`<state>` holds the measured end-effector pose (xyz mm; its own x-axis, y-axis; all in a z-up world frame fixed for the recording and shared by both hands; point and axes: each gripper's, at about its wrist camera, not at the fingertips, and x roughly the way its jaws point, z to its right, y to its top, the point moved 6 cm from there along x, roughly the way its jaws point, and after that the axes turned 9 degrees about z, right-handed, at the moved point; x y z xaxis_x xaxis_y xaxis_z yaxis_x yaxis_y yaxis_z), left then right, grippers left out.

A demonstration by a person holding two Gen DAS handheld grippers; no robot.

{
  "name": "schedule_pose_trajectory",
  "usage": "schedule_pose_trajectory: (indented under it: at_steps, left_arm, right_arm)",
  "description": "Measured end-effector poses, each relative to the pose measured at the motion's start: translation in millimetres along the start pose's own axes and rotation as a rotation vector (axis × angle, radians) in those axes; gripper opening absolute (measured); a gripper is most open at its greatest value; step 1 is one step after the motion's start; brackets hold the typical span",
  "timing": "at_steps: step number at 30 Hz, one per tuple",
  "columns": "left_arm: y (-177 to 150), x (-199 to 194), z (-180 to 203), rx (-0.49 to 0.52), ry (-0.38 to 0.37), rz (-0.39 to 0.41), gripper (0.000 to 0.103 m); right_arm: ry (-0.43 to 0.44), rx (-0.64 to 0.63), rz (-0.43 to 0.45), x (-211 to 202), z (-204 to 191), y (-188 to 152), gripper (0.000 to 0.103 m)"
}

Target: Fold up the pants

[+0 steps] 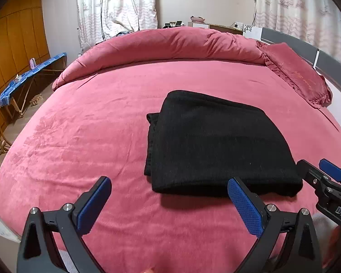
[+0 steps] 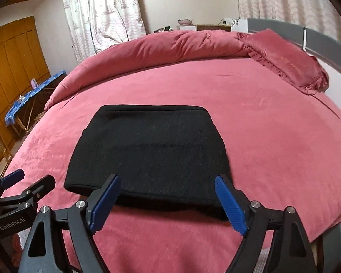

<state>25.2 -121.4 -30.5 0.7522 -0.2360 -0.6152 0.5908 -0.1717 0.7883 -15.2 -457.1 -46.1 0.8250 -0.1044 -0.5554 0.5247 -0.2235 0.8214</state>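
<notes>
The black pants [image 1: 218, 145] lie folded into a thick rectangular stack on the pink bed [image 1: 84, 136], toward its near edge. Both grippers hang just short of the pants' near edge, clear of the cloth.

The left gripper [image 1: 170, 201] has its blue-padded fingers [image 1: 244, 207] spread wide with nothing between them; seen from its own camera, the right-hand finger overlaps the near left corner of the pants without pressing it. The right gripper [image 2: 168, 201] also has its fingers [image 2: 230, 207] spread, framing the near edge of the pants, and holds nothing.

Writing can be read on the gripper bodies. In the right wrist view, the left gripper's side, left of the pants, carries "GenRobot.AI" in white. In the left wrist view, the right gripper [image 1: 318, 170], right of the pants, shows the letters "DAS", cut off by the frame.

Beyond the pants, a rolled pink duvet [image 1: 170, 45] lies across the far side of the bed, and a pink pillow [image 1: 300, 75] bearing faint, unreadable embroidery sits to the far right.
</notes>
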Motion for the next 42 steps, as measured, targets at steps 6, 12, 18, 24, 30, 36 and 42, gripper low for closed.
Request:
schedule_pose_trajectory:
  at_steps: [6,12,18,24,30,36,42]
  left_arm:
    - [-3.9,-14.0,-6.6,-0.012,0.037,0.030,0.103]
    - [-18.2,-23.4,-14.7,-0.003,0.089,0.042,0.103]
    - [-25.1,-27.3,-19.7,-0.013,0.082,0.027,0.103]
    - [-24.4,-30.1,-20.4,-0.017,0.079,0.033,0.103]
    - [-24.8,-31.7,-17.4,-0.013,0.079,0.036,0.103]
    - [-25.0,-31.2,-17.8,-0.024,0.066,0.028,0.103]
    - [-24.9,-30.3,-18.9,-0.028,0.068,0.026,0.103]
  right_arm:
    - [0.002,0.018,0.019,-20.2,-10.2,-3.0,0.086]
    - [-0.007,0.015,0.028,-28.0,-9.9,-7.8,0.086]
    - [0.004,0.000,0.011,-24.6,-19.1,-13.7,0.086]
    - [-0.001,-0.027,0.026,-26.7,-23.6,-12.5,0.086]
    - [0.001,-0.022,0.014,-24.8,-25.9,-15.8,0.086]
    - [-0.005,-0.026,0.017,-24.3,-28.4,-16.1,0.086]
    - [-0.007,-0.020,0.010,-23.2,-27.9,-17.5,0.086]
